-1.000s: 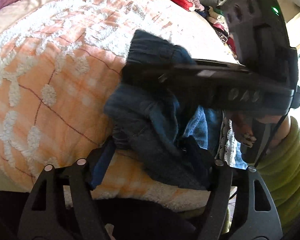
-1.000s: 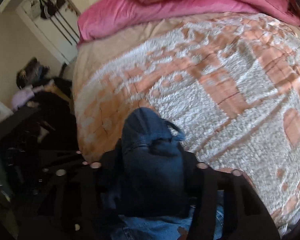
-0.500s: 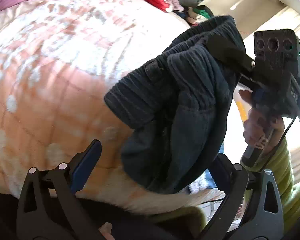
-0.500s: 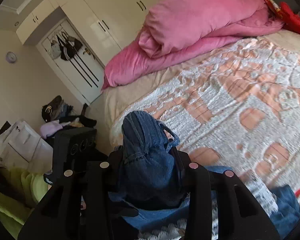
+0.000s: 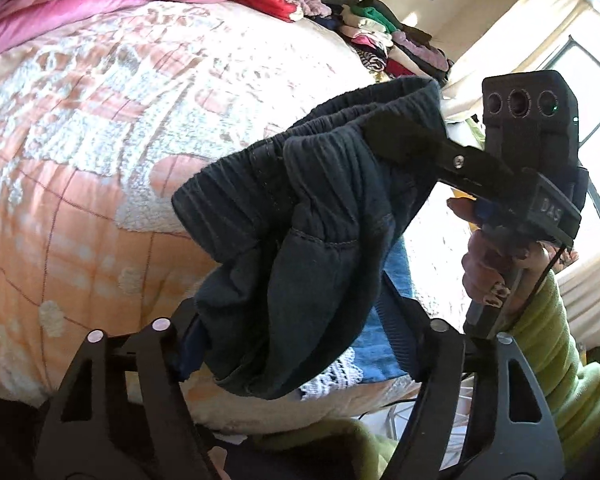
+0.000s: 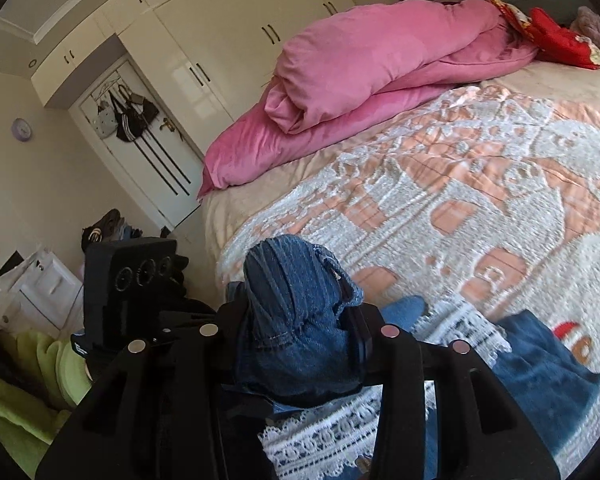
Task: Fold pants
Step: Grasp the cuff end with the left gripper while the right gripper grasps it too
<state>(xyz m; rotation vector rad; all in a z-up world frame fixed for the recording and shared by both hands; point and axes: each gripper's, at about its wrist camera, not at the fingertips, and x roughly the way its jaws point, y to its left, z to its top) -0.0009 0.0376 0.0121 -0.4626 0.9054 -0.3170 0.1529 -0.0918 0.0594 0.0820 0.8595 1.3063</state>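
Pants (image 5: 300,240), dark denim w/ elastic waistband, hang bunched in the air above the near edge of the bed (image 5: 100,208), not laid flat. Right gripper (image 6: 296,320) is clamped on a wad of waistband, prob. to lift and let the legs drop. Left gripper (image 5: 300,340) has cloth between its fingers; can't tell if it's pinching. Pink duvet (image 6: 360,80) lies well apart.
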